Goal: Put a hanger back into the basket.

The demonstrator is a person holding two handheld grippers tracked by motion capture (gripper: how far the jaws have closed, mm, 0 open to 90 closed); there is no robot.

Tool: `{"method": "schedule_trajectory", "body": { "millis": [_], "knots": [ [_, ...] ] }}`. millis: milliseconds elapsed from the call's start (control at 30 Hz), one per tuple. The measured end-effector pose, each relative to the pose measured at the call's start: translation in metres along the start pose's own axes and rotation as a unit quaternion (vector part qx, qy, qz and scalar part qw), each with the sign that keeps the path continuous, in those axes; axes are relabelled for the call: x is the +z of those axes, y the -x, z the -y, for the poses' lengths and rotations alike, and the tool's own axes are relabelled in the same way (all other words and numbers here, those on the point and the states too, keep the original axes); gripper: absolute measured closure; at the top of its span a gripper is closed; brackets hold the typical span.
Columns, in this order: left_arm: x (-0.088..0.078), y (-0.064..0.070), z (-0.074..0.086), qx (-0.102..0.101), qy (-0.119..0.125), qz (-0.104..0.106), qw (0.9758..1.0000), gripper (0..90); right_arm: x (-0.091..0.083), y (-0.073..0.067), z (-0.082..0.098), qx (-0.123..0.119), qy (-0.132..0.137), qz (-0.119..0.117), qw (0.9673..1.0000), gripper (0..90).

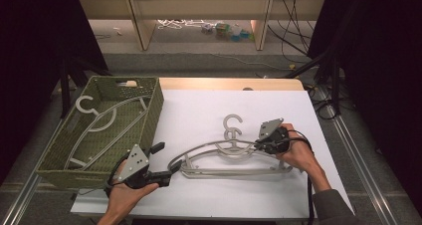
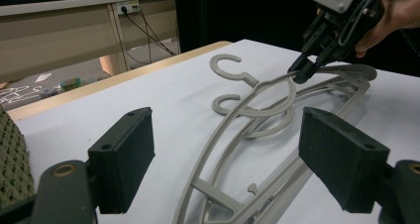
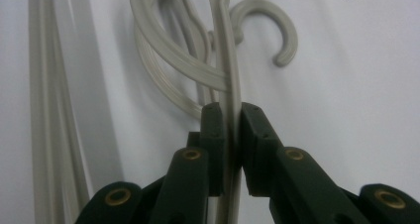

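Grey plastic hangers lie on the white table sheet, and the top hanger of the pile is pinched by the right gripper: in the right gripper view its two black jaws are pressed together on the thin curved arm of that hanger, which runs straight up from between the pads. Just beyond the jaw tips, a second hook curls to the right and more looped grey arms fan out to the left. In the left gripper view the same right gripper bites the hanger just below its hook.

The left gripper sits at the near left end of the pile, jaws spread wide and gripping nothing; from its own camera the hanger arms run up between the two pads without touching them.

To the left of the left gripper stands a green woven basket with one more hanger lying inside it.

No brand, label or writing can be read on the hangers, basket or grippers.
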State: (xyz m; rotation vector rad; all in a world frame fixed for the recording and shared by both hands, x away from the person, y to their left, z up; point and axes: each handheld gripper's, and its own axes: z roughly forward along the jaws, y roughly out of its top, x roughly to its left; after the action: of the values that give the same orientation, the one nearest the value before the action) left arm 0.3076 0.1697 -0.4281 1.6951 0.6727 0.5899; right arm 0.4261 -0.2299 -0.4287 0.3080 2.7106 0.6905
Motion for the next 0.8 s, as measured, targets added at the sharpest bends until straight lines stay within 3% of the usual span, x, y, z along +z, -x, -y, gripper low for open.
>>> {"method": "schedule_trajectory", "body": {
  "millis": [133,433,533,700,800],
  "knots": [
    [0.001,-0.001,-0.001,-0.005,0.001,0.001,1.0,21.6,-0.012,-0.001,-0.002,0.0,0.023,-0.003,0.9997,81.8],
    [0.005,0.002,-0.006,-0.002,-0.006,0.007,1.0,21.6,-0.035,-0.005,-0.011,-0.034,0.048,0.024,0.998,82.0],
    [0.007,0.001,-0.008,-0.001,-0.007,0.009,0.9999,21.6,-0.04,-0.005,-0.013,-0.039,0.059,0.022,0.9972,82.0],
    [0.017,0.003,-0.019,0.008,-0.014,0.016,0.9997,21.6,-0.047,-0.007,-0.017,-0.048,0.07,0.031,0.9959,82.1],
    [0.029,0.005,-0.025,0.014,-0.027,0.028,0.9991,22.0,-0.051,-0.007,-0.019,-0.042,0.094,0.022,0.9945,82.2]
  ]
}}
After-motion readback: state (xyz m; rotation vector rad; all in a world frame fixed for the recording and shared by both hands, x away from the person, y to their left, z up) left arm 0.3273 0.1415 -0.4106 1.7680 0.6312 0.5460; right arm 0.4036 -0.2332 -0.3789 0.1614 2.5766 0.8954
